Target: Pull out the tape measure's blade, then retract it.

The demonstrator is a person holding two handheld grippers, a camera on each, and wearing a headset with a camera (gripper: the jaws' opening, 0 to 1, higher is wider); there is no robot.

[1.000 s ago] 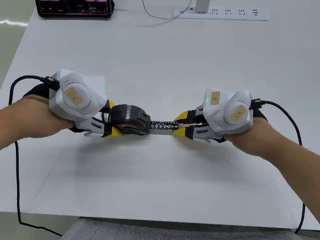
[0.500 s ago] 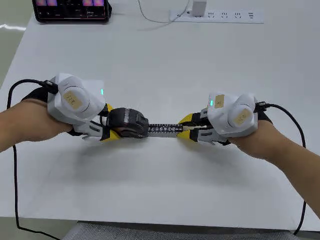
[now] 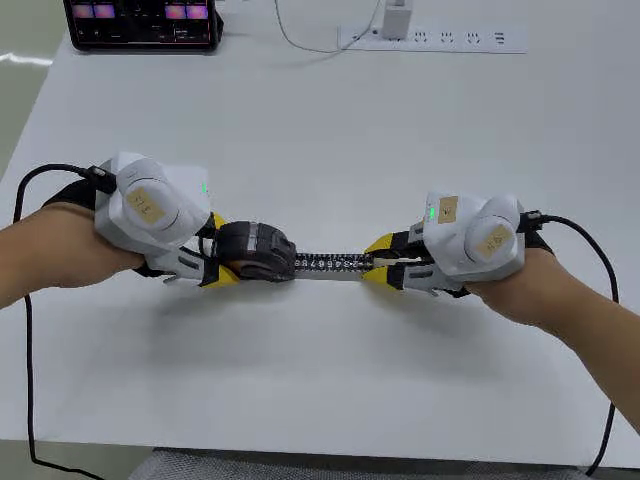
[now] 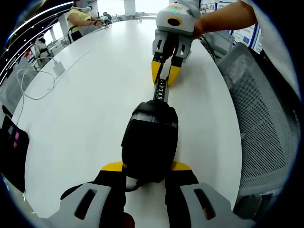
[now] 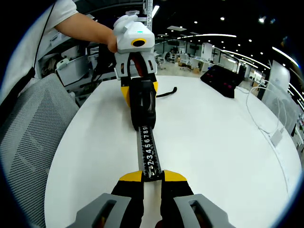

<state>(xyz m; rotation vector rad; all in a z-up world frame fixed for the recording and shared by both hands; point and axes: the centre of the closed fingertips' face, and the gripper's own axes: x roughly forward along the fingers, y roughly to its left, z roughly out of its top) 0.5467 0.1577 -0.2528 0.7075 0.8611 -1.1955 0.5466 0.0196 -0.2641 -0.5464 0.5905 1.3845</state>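
A black tape measure case [image 3: 256,251] rests on the white table, and my left gripper [image 3: 224,262] is shut on it; in the left gripper view the case [image 4: 149,141] sits between the yellow-tipped jaws. A short length of blade [image 3: 333,263] with black numerals runs rightward from the case. My right gripper [image 3: 379,261] is shut on the blade's end. In the right gripper view the blade [image 5: 147,151] stretches from my jaws to the case [image 5: 143,106], which the left gripper [image 5: 137,90] holds. The right gripper [image 4: 166,76] shows in the left gripper view, clamped on the blade [image 4: 161,90].
A dark tablet [image 3: 142,22] lies at the table's far left edge. A white power strip [image 3: 435,38] with a plugged charger and cable lies at the far edge. Black cables trail from both grippers. A mesh chair [image 4: 263,118] stands by the table's near edge.
My right gripper has moved further right with the blade's end, so more blade shows between the case and the jaws. The left gripper keeps hold of the case.
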